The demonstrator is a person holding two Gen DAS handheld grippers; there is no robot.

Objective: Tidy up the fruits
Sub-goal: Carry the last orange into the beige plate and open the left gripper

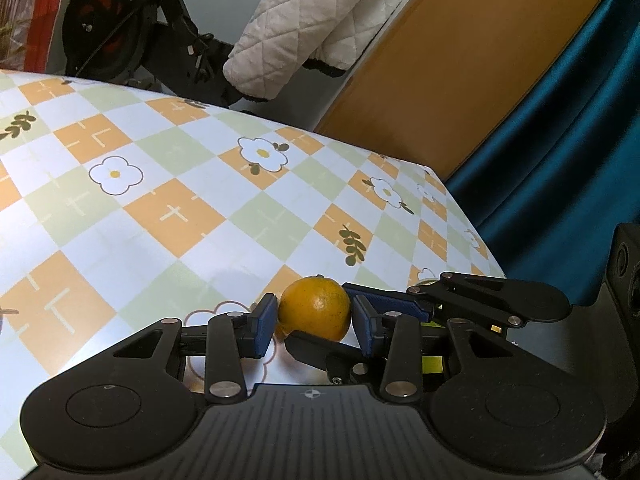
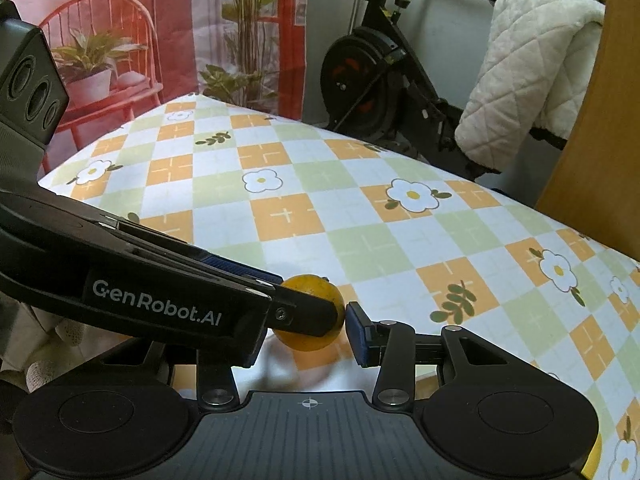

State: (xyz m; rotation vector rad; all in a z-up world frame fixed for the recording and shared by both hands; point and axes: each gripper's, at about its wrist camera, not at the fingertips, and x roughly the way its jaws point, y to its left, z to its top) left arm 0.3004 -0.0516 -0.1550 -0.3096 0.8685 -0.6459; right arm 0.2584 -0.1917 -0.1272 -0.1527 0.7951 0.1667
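A small orange (image 1: 316, 308) sits low over the checked, flowered tablecloth (image 1: 160, 208). In the left wrist view my left gripper (image 1: 314, 318) has its two blue pads pressed on the orange's left and right sides. The right gripper comes in from the right; one black finger (image 1: 316, 346) lies across the orange's lower front, and its other blue pad (image 1: 384, 300) reaches the far right side. In the right wrist view the orange (image 2: 310, 286) lies in my right gripper (image 2: 308, 336). The right pad (image 2: 356, 332) touches it. The left one is hidden behind the left gripper's finger (image 2: 304, 312).
Behind the table stand an exercise bike (image 2: 368, 76) and a white quilted cloth (image 1: 320, 20) hung over it. A wooden board (image 1: 460, 72) and a blue curtain (image 1: 580, 160) border the table's right edge. A yellow thing (image 2: 592, 456) shows at the lower right.
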